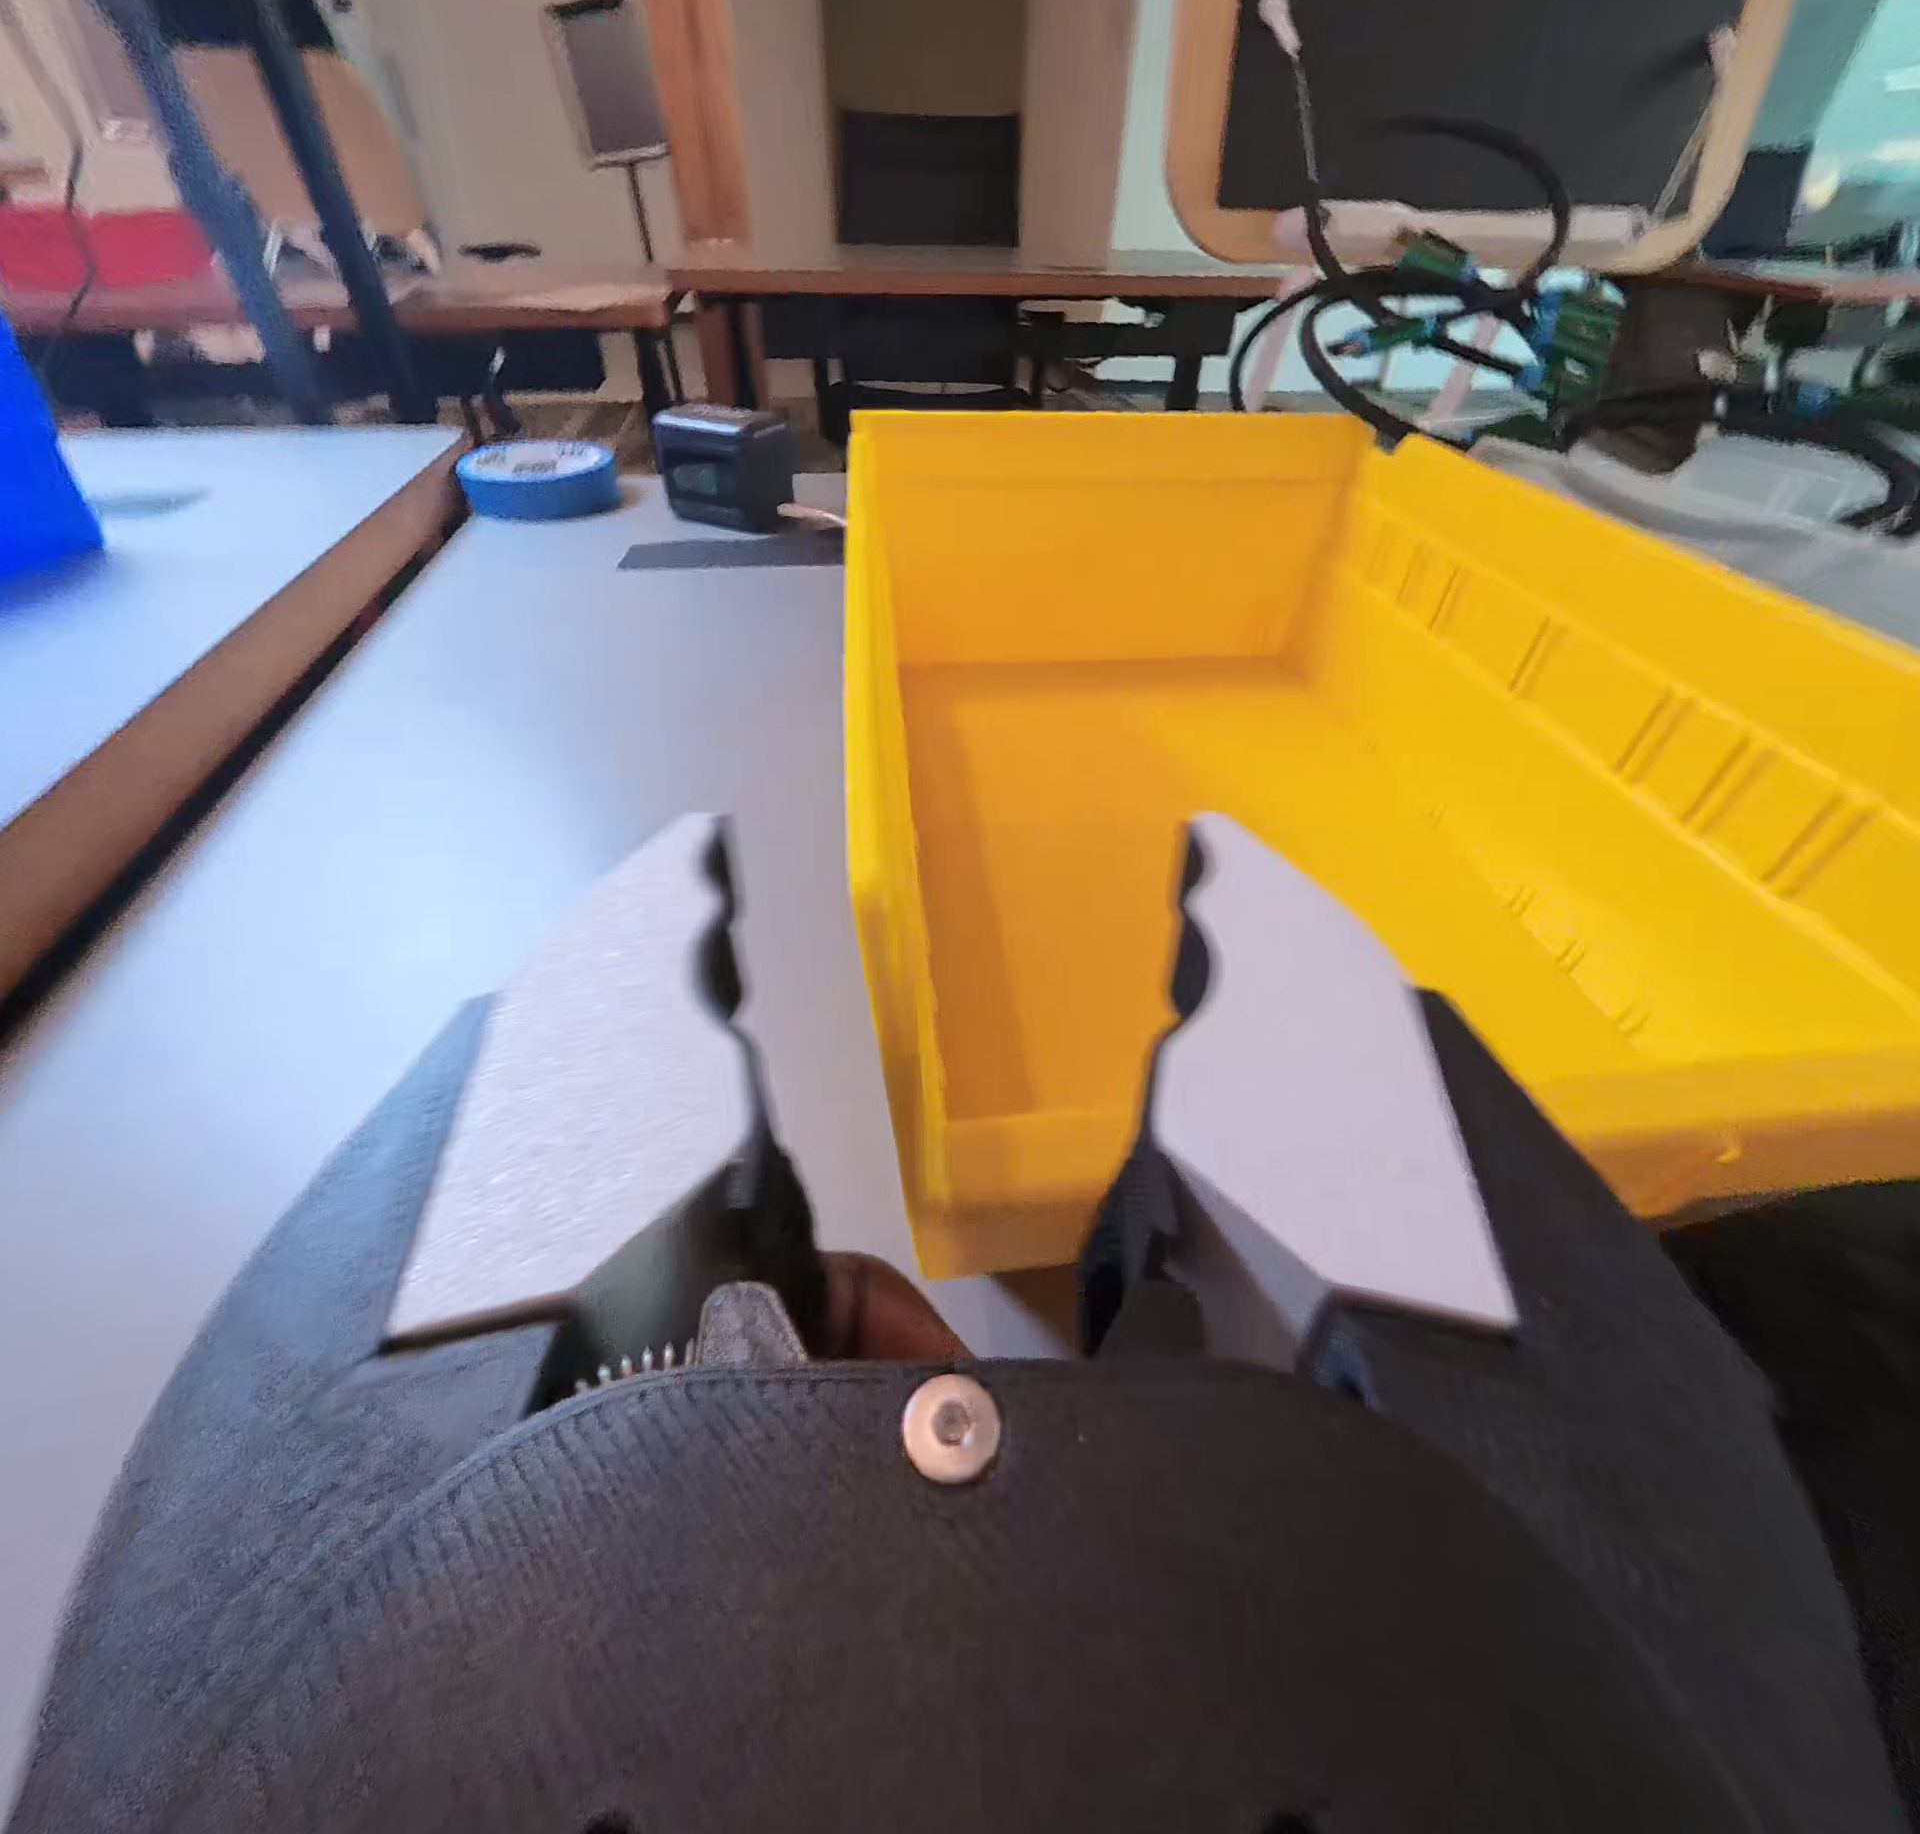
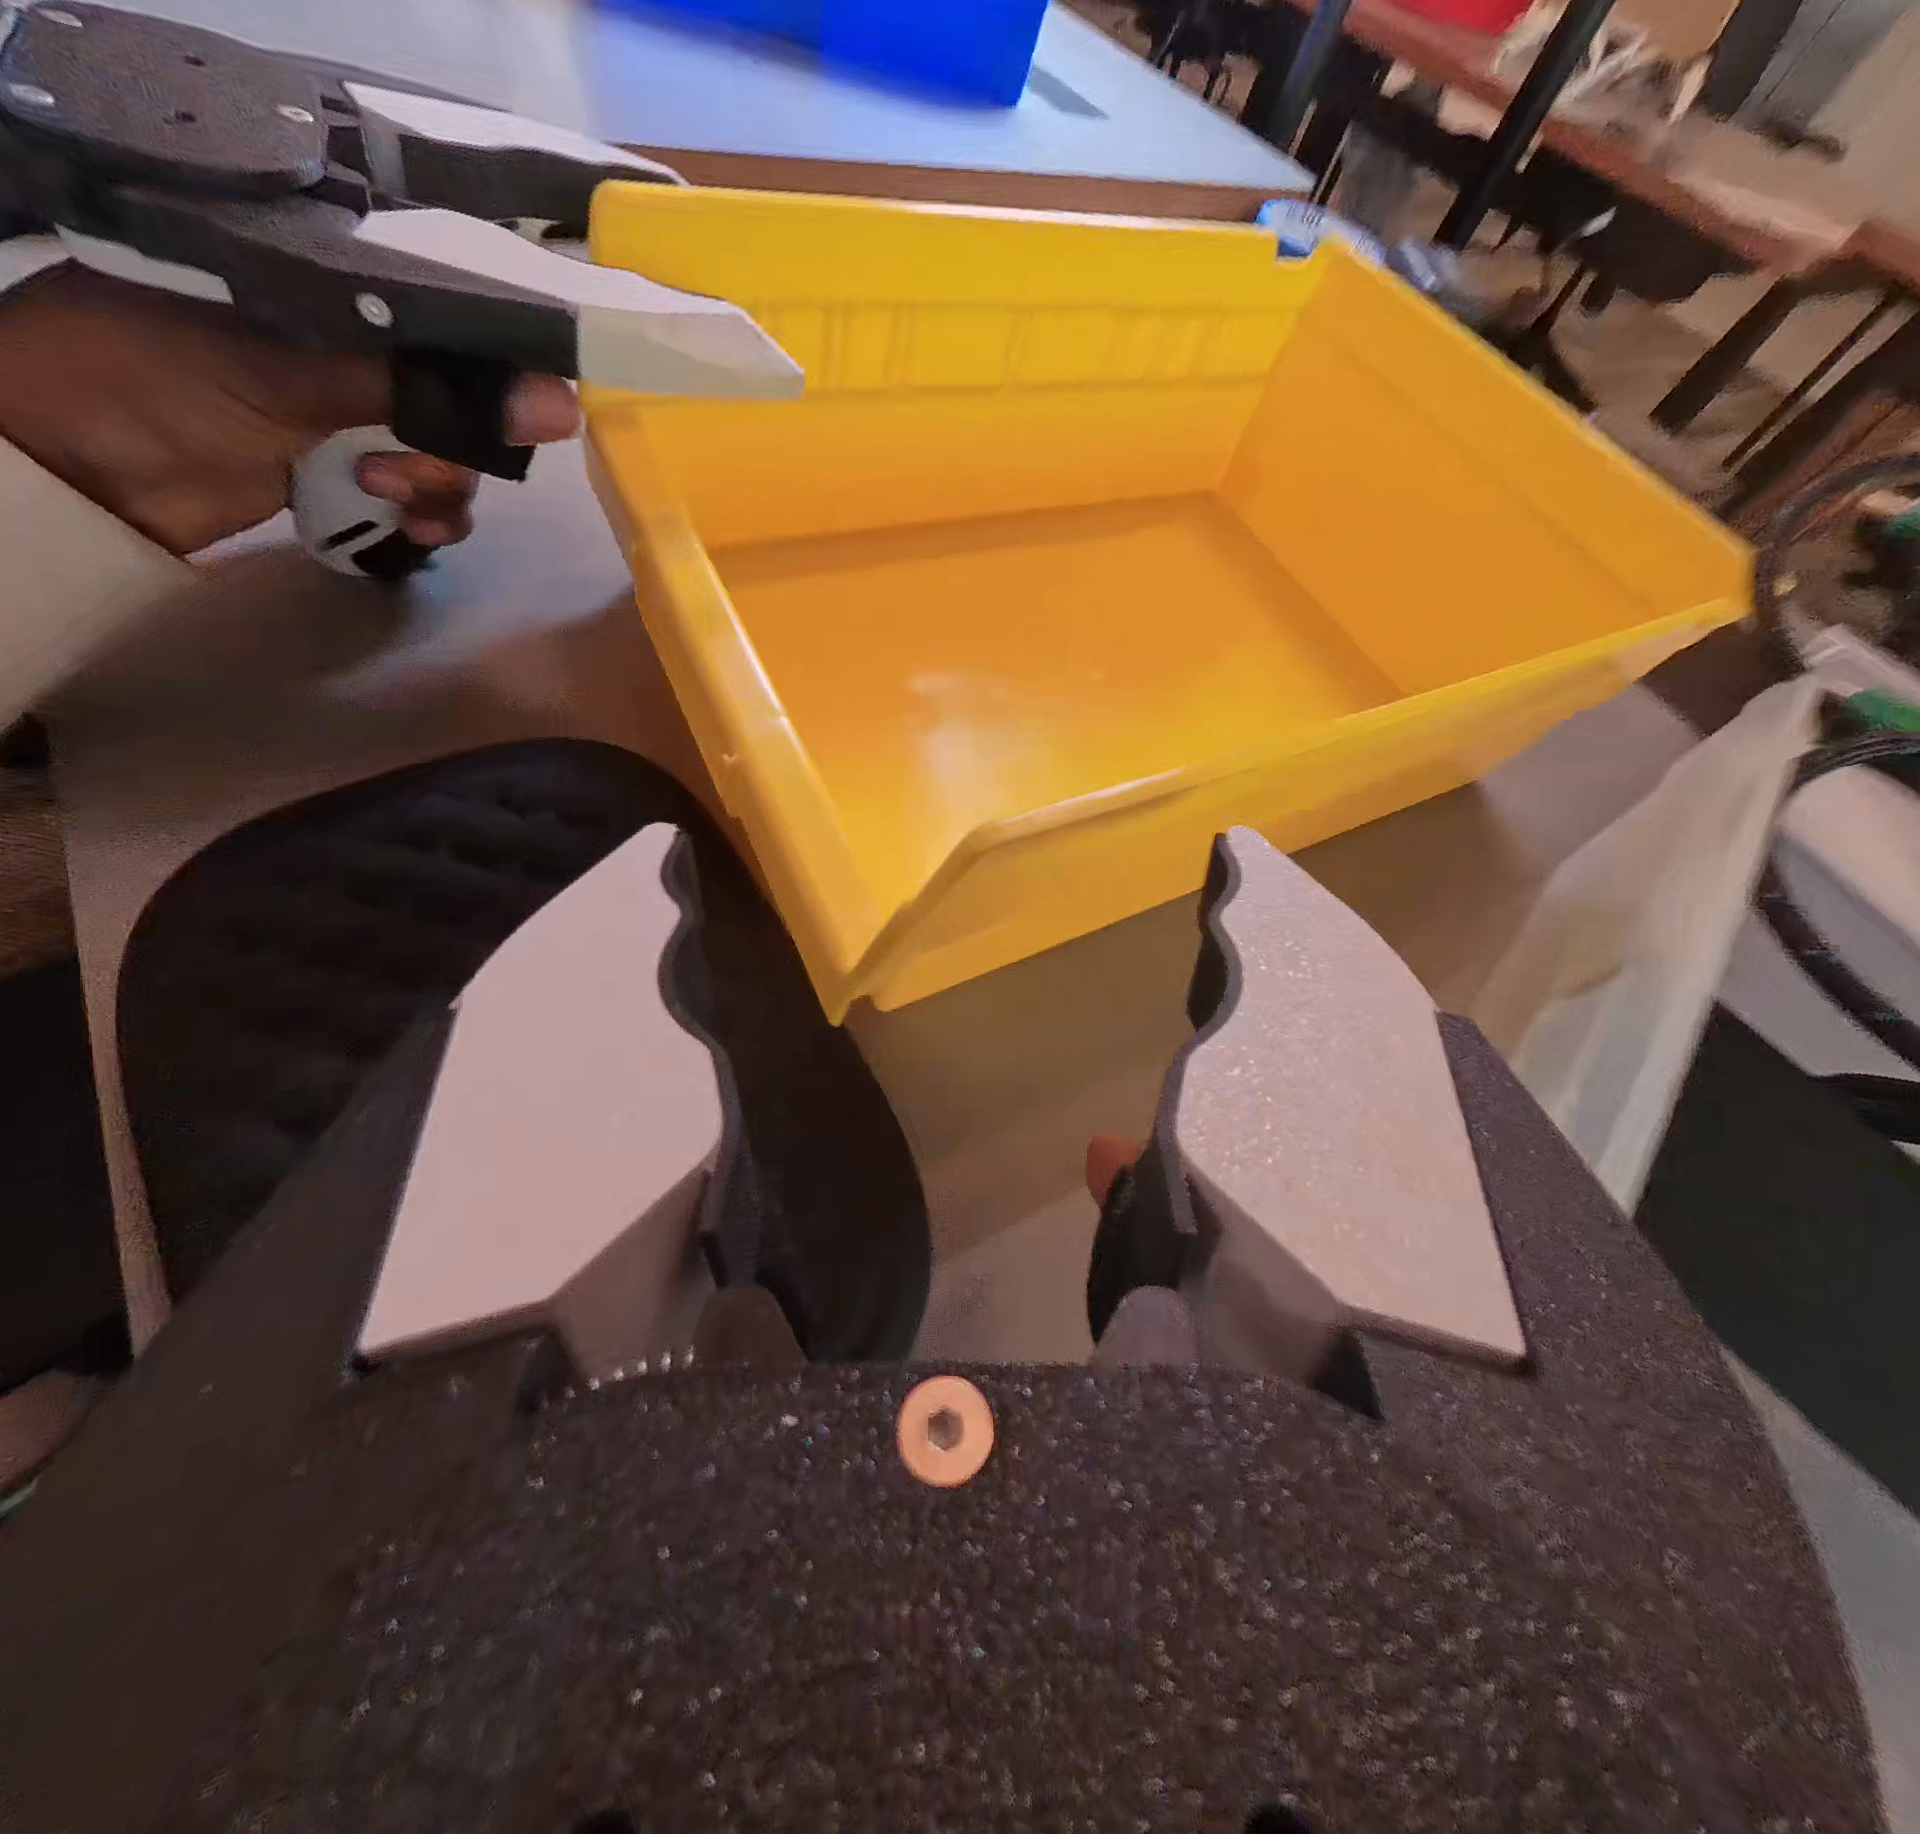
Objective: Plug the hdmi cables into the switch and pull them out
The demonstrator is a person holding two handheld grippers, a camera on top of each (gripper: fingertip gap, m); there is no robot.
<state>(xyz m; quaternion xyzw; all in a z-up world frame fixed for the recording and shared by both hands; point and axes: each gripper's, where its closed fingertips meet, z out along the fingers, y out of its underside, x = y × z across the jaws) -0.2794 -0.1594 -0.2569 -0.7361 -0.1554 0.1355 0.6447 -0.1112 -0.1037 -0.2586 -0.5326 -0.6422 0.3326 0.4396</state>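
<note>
L gripper (image 1: 956, 849) & R gripper (image 2: 945, 859) both spread wide, nothing held, at the near end of a yellow bin (image 2: 1039, 662) on the grey table (image 1: 468, 745). HDMI cables/switch: can't tell where; a tangle of black cables (image 1: 1434, 330) lies far right behind the bin. Blue tape roll (image 1: 538, 477) sits far left of the bin.

- Left claw (image 1: 956, 849): jaws spread wide, nothing between the grey fingers (image 1: 623, 1036), held roughly level.
- Right claw (image 2: 945, 870): jaws spread wide and empty, tilted downward.
- Hand (image 2: 177, 413) wraps the left claw's handle, one finger on its trigger.
</note>
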